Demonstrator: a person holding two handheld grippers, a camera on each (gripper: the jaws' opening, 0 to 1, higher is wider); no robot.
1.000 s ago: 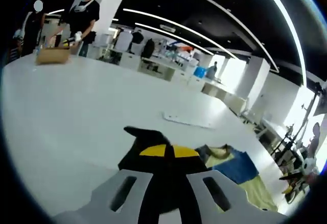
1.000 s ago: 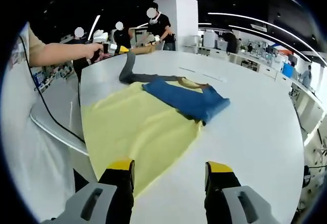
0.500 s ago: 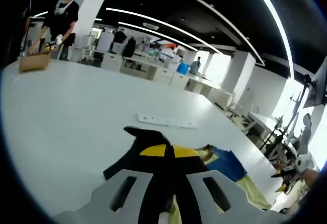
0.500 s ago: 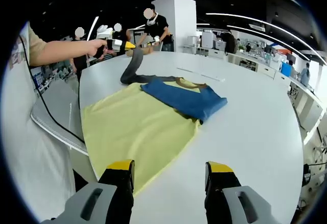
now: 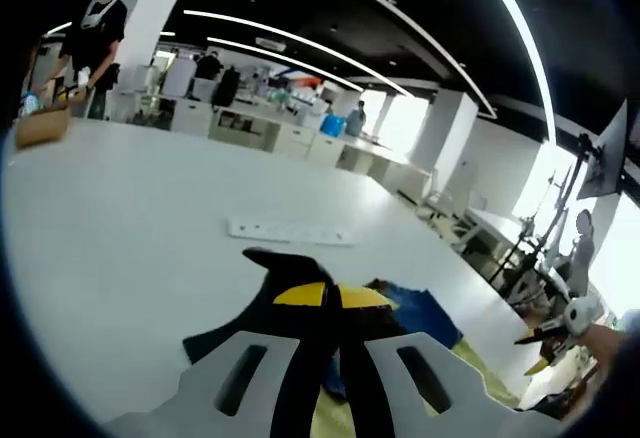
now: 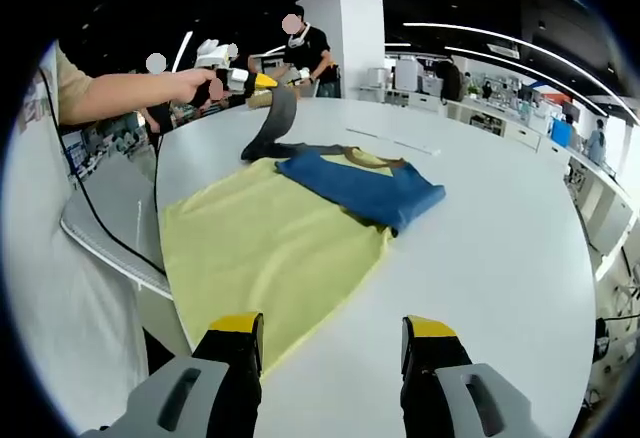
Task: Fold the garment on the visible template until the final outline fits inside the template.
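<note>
**Lifting the dark sleeve higher**

Clenched on the garment's dark sleeve (image 6: 268, 130), the left gripper (image 6: 240, 80) has raised it further over the past second, starting a fold inward. The right gripper (image 6: 332, 350) hangs released near the yellow template (image 6: 265, 258), where the garment (image 6: 362, 188) lies, on a white table (image 6: 500, 258) in an open office.

Table top (image 6: 500, 248): smooth, white, semi-gloss, faint sheen from ceiling lights. Yellow template (image 6: 270, 248): thin matt sheet, cloth-like, lies flat with soft creases. Garment (image 6: 360, 186): matt blue knit cloth, folded; dark grey sleeve (image 6: 275, 123) same soft matt fabric, limp. Right gripper (image 6: 332, 343): light grey matt moulded plastic, black jaws, yellow tips. Left gripper (image 5: 330, 296): same plastic finish. Cardboard-brown box (image 5: 42, 126) at far edge, matt.
</note>
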